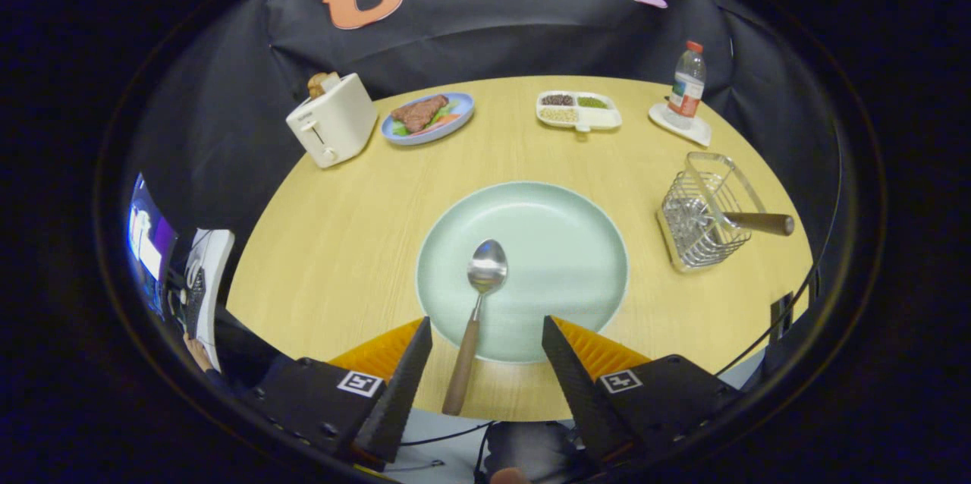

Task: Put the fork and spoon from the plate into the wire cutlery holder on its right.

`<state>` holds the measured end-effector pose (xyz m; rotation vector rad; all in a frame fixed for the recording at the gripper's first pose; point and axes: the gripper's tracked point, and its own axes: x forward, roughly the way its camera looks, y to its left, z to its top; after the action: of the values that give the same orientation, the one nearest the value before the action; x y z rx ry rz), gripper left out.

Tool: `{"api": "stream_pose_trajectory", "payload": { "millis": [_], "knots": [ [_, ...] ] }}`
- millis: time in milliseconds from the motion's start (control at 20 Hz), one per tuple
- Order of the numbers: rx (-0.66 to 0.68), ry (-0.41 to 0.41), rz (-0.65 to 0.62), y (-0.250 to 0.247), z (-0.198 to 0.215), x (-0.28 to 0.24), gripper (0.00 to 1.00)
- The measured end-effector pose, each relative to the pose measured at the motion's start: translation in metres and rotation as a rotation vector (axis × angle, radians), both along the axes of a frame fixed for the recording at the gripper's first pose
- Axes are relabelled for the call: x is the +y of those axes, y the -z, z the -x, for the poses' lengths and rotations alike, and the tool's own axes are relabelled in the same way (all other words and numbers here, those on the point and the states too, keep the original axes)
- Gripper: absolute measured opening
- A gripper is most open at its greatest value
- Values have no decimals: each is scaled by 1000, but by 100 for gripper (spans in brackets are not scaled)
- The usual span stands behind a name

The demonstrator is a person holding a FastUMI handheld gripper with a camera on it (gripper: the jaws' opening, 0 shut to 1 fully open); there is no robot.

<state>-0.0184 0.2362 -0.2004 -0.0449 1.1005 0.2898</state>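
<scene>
Wide apart, fingers flanking the spoon handle, untouching.

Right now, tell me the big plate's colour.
Pale mint green plate, seen in the gripper view.

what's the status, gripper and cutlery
Gripper open, fingers either side of spoon handle, not touching. Spoon on plate, handle over near rim. One wooden handle already in holder. Nothing in the way.
</scene>
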Motion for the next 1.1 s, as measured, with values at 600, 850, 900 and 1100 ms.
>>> {"api": "stream_pose_trajectory", "payload": {
  "millis": [600,850,900,1100],
  "knots": [
    [75,20,40,32,-5,-1,49],
    [94,42,38,35,-7,-5,25],
    [106,46,38,41,-9,-4,8],
    [127,34,18,43,-4,-3,1]
  ]
}}
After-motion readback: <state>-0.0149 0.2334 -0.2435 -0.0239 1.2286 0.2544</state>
